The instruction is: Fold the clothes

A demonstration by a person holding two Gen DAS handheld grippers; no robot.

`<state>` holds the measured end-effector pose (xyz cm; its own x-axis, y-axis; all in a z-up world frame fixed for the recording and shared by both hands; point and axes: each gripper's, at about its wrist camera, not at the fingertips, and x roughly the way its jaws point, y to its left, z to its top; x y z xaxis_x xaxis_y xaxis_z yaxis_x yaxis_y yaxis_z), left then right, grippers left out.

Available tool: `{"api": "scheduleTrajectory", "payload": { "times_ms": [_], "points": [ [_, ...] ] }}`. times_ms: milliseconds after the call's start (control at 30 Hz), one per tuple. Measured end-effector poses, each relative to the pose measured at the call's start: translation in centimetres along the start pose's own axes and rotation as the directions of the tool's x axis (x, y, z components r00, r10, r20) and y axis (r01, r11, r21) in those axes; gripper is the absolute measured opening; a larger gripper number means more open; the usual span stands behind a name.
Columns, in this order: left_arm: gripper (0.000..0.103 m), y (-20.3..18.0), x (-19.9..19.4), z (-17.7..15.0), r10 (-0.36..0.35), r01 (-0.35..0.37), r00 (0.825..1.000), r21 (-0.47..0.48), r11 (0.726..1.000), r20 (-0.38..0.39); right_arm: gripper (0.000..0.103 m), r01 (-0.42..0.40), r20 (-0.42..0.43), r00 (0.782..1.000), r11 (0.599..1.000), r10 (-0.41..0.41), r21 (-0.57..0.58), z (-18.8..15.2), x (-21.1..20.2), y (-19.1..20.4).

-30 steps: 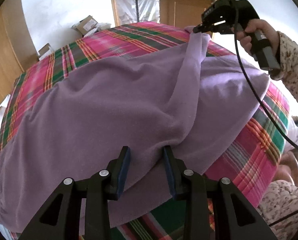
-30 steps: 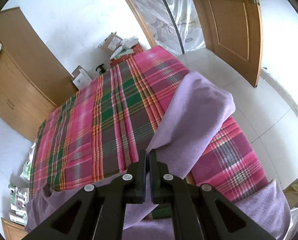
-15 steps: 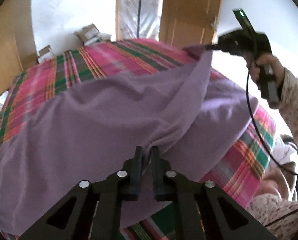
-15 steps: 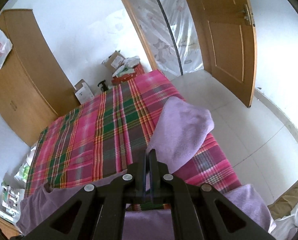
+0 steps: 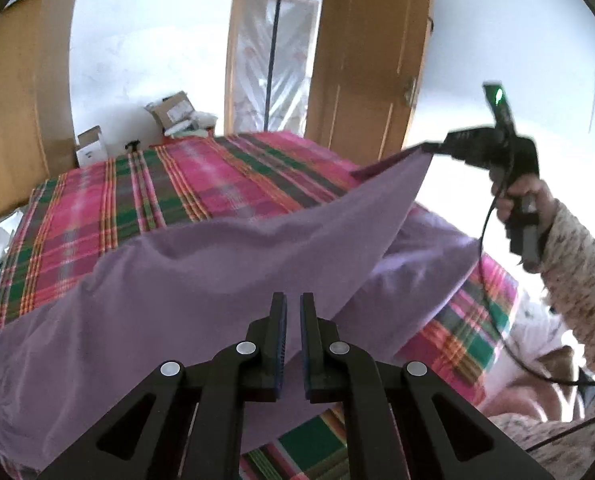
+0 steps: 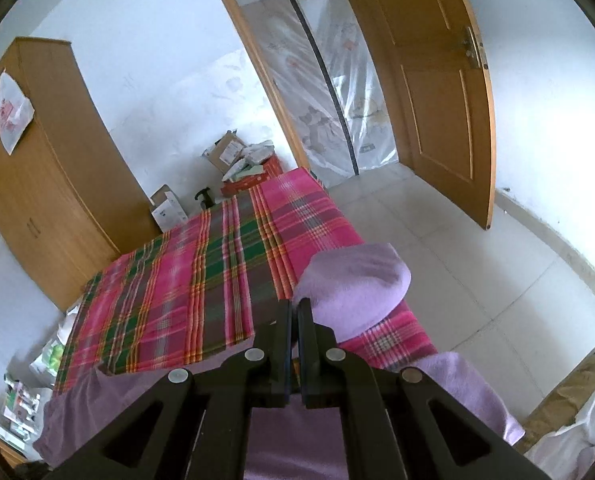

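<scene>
A large lilac garment [image 5: 201, 280] lies spread over a bed with a pink, green and red plaid cover [image 5: 201, 184]. My left gripper [image 5: 293, 308] is shut on a pinch of the lilac cloth near its front edge and holds it lifted. At the right of the left wrist view, a hand holds my right gripper [image 5: 431, 147], which is shut on the garment's far edge and pulls it up taut. In the right wrist view that gripper [image 6: 295, 308] pinches the cloth, and a sleeve-like part of the garment [image 6: 357, 284] droops past the fingers onto the plaid cover [image 6: 201, 280].
A wooden wardrobe [image 6: 45, 168] stands left of the bed. Cardboard boxes [image 6: 233, 156] sit at the bed's far end by a plastic-covered doorway [image 6: 329, 92]. An open wooden door [image 6: 437, 80] and tiled floor [image 6: 477, 272] lie to the right. A patterned sleeve [image 5: 577, 280] reaches in from the right.
My left gripper went from open to shut on the lilac cloth and rose with it. My right gripper lifted the far edge higher and carried it to the right.
</scene>
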<state>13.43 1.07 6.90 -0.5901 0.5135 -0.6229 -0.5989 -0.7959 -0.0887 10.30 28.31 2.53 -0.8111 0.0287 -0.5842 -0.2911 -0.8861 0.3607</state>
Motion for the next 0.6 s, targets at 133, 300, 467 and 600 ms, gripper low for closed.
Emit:
{"api": "scheduleTrajectory", "payload": {
  "times_ms": [133, 300, 467, 600],
  "points": [
    [0.016, -1.2, 2.1, -0.8, 0.035, -0.033, 0.998, 0.043, 0.999, -0.051, 0.003, -0.001, 0.001, 1.000, 1.000, 0.001, -0.006, 0.1, -0.3, 0.2],
    [0.025, -2.8, 3.9, -1.9, 0.066, -0.054, 0.994, 0.123, 0.991, -0.091, 0.003, -0.006, 0.000, 1.000, 1.000, 0.006, -0.011, 0.8, -0.4, 0.7],
    [0.032, -3.9, 5.9, -2.4, 0.121, -0.101, 0.985, 0.160, 0.982, -0.122, 0.003, -0.012, 0.001, 1.000, 1.000, 0.012, -0.014, 0.9, -0.8, 1.0],
    [0.032, -4.3, 7.2, -2.2, 0.197, -0.173, 0.973, 0.182, 0.968, -0.124, 0.003, -0.014, 0.000, 1.000, 1.000, 0.014, -0.011, 0.9, -0.8, 0.7]
  ]
}}
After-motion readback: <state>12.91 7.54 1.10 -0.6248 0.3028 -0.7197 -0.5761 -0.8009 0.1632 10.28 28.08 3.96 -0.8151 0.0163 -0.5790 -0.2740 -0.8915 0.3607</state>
